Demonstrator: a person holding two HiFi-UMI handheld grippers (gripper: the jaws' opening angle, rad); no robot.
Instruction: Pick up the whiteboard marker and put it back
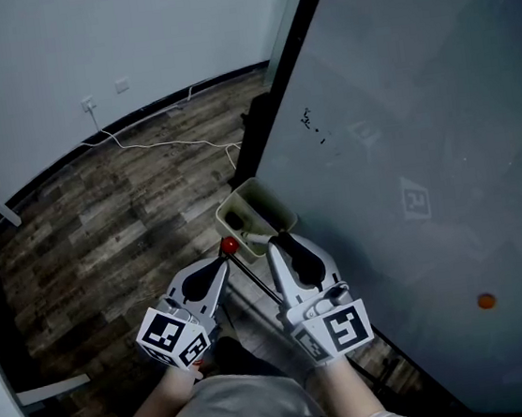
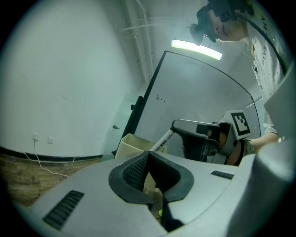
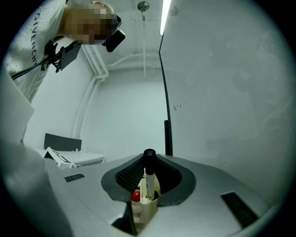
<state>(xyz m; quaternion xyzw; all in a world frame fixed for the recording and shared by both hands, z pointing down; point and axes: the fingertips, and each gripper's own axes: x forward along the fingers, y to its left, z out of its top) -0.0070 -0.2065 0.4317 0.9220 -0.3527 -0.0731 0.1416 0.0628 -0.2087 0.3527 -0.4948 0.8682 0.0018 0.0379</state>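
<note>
A white whiteboard marker [image 3: 149, 181] with a black cap stands between the pads of my right gripper [image 3: 149, 171], which is shut on it. Its lower end reaches into a beige holder [image 3: 145, 209]. In the head view the marker [image 1: 255, 238] bridges the right gripper [image 1: 279, 240] and the holder [image 1: 280, 205] at the whiteboard's lower edge. The left gripper view shows the marker [image 2: 163, 140] slanting down into that holder [image 2: 127, 143]. My left gripper [image 1: 222, 262] hangs just left of the holder, shut with nothing between its pads. A red cap [image 1: 229, 245] shows beside its tip.
The large grey whiteboard [image 1: 422, 136] fills the right side, with an orange magnet [image 1: 486, 301] low on it. Its black stand post [image 1: 256, 128] rises behind the holder. A white cable [image 1: 168, 146] trails over the wooden floor from a wall socket [image 1: 90, 105].
</note>
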